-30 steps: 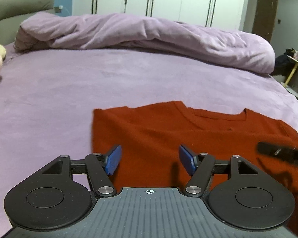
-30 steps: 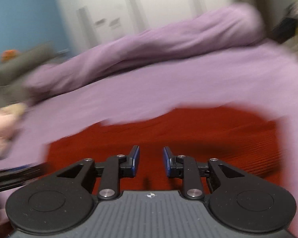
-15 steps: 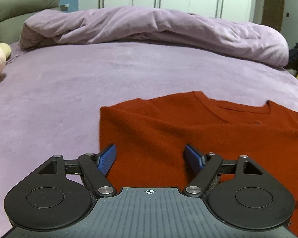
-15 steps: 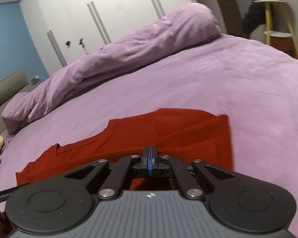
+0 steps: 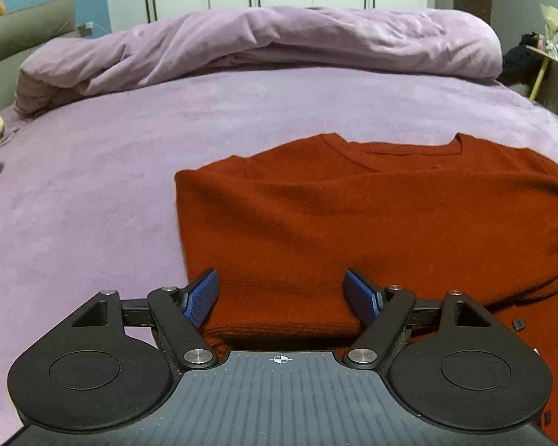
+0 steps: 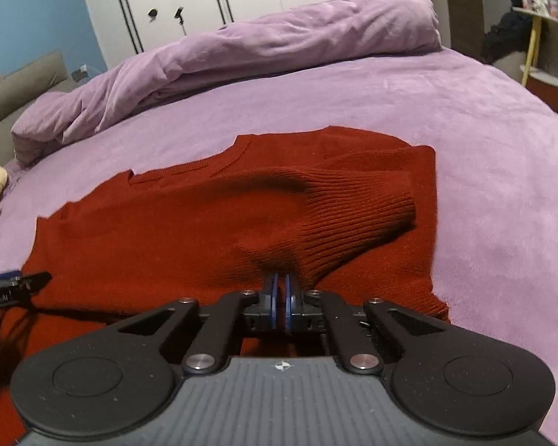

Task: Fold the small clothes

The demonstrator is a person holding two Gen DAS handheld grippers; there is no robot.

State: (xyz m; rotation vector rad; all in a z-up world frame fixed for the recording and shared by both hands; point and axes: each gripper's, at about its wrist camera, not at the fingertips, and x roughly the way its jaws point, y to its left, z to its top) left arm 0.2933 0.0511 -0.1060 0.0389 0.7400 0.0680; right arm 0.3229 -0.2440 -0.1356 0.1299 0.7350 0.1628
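Lying on: the red knit sweater (image 6: 189, 230) is spread flat on the purple bedspread (image 5: 93, 193), neckline toward the bunched duvet (image 5: 264, 44) at the far side of the bed.
Sleeve: one ribbed sleeve (image 6: 357, 204) is drawn across the body of the sweater in the right wrist view, its cuff lifted into a soft hump with a shadow under it.
Right gripper (image 6: 281, 299): its blue pads are pressed together with a pinch of the sleeve's knit caught between them; the cloth rises straight out of the pinch.
Left gripper (image 5: 282, 293): its jaws stand wide apart over the near left part of the sweater, the cloth below and between them, neither pad pressing on it.
Handling, as a judgement: the knit looks soft, limp and fairly thick; it should drape and sag from any single point, stretch a little under pull, and cling to the plush bedspread instead of sliding freely. It is light and not fragile.
Where to hold, as a judgement: edges and ribbed bands (cuff, hem, shoulder seam) look firmest, since the ribbing bunches into a ridge the pads can bite. A pinch in mid-panel would likely lift only one layer.
Risk: dragging one corner alone may skew the layers already laid over.
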